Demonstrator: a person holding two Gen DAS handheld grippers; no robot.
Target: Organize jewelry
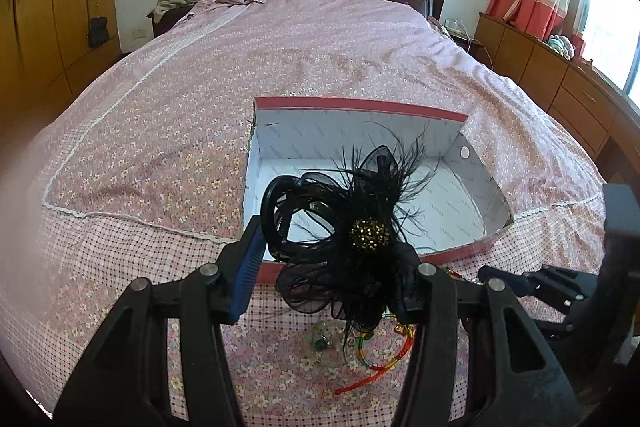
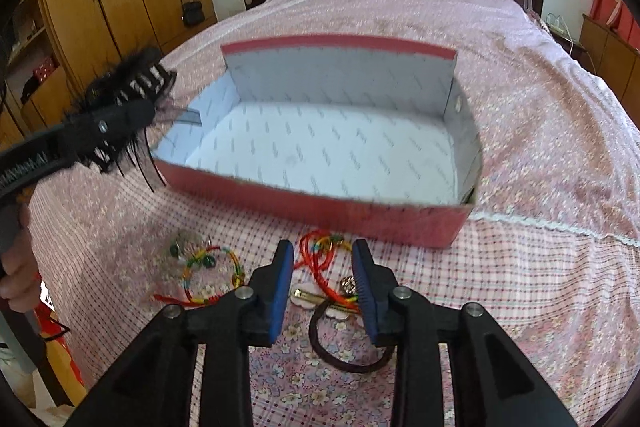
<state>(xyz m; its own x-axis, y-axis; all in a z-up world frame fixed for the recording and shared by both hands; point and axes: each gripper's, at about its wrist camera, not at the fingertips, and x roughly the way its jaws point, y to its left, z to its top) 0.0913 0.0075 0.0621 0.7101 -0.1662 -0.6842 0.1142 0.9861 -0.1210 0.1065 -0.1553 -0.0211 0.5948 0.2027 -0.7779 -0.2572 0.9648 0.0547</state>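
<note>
Right gripper (image 2: 322, 283), jaws partly apart and holding nothing, is hovering over the red cord bracelet (image 2: 320, 259), seemingly nearer it than the left gripper (image 1: 332, 267), which is clamping the black feather hair clip (image 1: 352, 227).

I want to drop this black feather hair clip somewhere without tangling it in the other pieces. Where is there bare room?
The box floor is bare from wall to wall. Bedspread beyond and left of the box is free too. The strip before its near wall is crowded: red cord, beaded bracelet, dark hair tie, under the right gripper.
</note>
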